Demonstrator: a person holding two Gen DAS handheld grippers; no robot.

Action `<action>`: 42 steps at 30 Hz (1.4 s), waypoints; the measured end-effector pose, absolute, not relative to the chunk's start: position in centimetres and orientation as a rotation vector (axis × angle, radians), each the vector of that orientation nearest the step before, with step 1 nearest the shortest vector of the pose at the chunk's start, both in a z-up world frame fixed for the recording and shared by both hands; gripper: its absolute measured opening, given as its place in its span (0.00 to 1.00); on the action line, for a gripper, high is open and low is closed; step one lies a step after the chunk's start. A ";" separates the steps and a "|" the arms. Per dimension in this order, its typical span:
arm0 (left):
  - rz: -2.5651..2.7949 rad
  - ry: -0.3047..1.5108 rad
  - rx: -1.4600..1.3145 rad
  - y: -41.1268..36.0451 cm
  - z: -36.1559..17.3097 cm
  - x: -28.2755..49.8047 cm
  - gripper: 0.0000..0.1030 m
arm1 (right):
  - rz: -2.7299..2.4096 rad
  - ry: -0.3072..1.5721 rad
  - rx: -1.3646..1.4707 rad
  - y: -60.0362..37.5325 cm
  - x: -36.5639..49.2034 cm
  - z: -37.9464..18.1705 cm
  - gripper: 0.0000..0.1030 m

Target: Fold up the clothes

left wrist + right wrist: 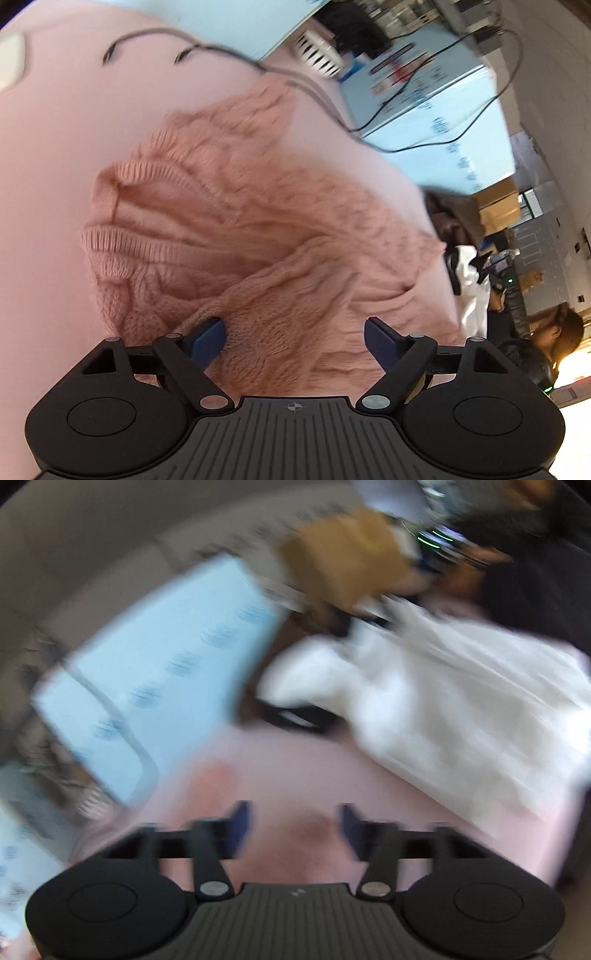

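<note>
The left tool [294, 341] stood with its two blue-padded fingers [208, 338] apart over a pink cable-knit sweater [236, 236], one pad brushing the fuzzy knit and nothing clamped between them. The sweater filled the middle of the left wrist frame, bunched in soft folds, its ribbed edges turned toward the left, lying on a smooth pale pink tabletop [55, 155]. Two thin dark cables [229, 51] ran across the upper part of that frame toward a light blue box [424, 99] at upper right.

The right tool [295, 830] also had its two fingers spread, empty, above the pink tabletop [295, 760]; that frame was badly blurred. One crumpled white garment [461, 701] lay at the right, one brown cardboard box [343, 554] at the top.
</note>
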State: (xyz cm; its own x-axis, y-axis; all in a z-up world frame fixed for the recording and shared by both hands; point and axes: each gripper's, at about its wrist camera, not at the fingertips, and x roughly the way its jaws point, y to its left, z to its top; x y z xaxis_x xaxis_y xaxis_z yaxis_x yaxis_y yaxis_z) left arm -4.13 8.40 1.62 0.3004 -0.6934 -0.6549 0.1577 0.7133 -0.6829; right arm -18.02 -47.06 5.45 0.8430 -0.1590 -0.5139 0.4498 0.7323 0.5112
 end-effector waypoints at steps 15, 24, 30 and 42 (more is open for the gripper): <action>-0.624 1.080 -0.711 10.0 0.3 -6.1 0.82 | -0.067 0.659 0.107 -37.1 -2.0 5.1 0.09; -0.631 1.090 -0.713 9.7 0.2 -5.7 0.82 | 0.707 0.570 0.166 -36.3 -7.0 7.0 0.73; -0.637 1.087 -0.744 9.8 -0.1 -5.7 0.82 | 0.399 0.551 0.178 -41.1 -4.3 7.7 0.66; -0.636 1.082 -0.775 9.8 -0.4 -5.5 0.83 | 0.321 0.726 -0.237 -35.0 -1.9 4.3 0.23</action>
